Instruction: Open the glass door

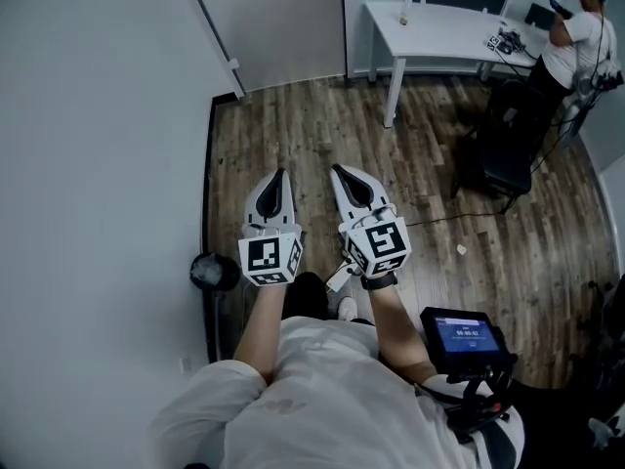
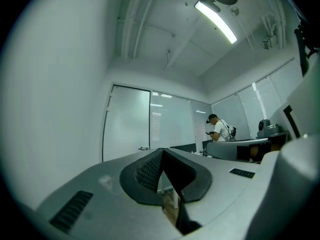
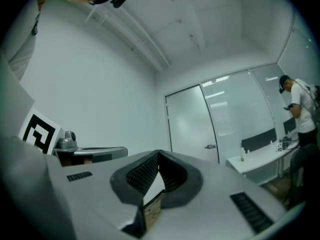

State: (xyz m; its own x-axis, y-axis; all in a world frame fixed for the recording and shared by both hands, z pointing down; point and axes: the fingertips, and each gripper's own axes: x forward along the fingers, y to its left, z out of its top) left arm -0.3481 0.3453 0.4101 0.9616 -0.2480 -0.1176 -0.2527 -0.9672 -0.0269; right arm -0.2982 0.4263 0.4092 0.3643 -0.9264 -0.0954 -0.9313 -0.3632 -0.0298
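— Both tongs are pressed together and pinch nothing. The left gripper (image 1: 280,177) and the right gripper (image 1: 341,173) are held side by side in front of the person's chest. Their tips point away over the wood floor (image 1: 293,135).

— Where is the glass door?

— Far ahead, at the end of the room. The glass door (image 1: 278,22) is a frosted panel that appears closed, just right of the plain wall (image 1: 98,164) along the left. The tongs are well apart from it and nothing touches it yet.

— Why are they held like that?

— My reading is a carrying pose for the approach: jaws shut, roughly level and aimed at the door. They would need to spread only once the handle is within reach.

— What does each view add?

— The head view looks steeply down, so it crops the door's upper part and catches only a sliver of the handle at its top edge. The right gripper view looks along the jaws and shows the full panel. It also shows a lever handle (image 3: 210,146) on the panel's right side, about mid-height. The left gripper view agrees. The head view lays out the stretch of floor still to cross. It also shows a white table (image 1: 439,29) far right, a black chair (image 1: 508,145) beside it and another person (image 1: 576,42) standing there.
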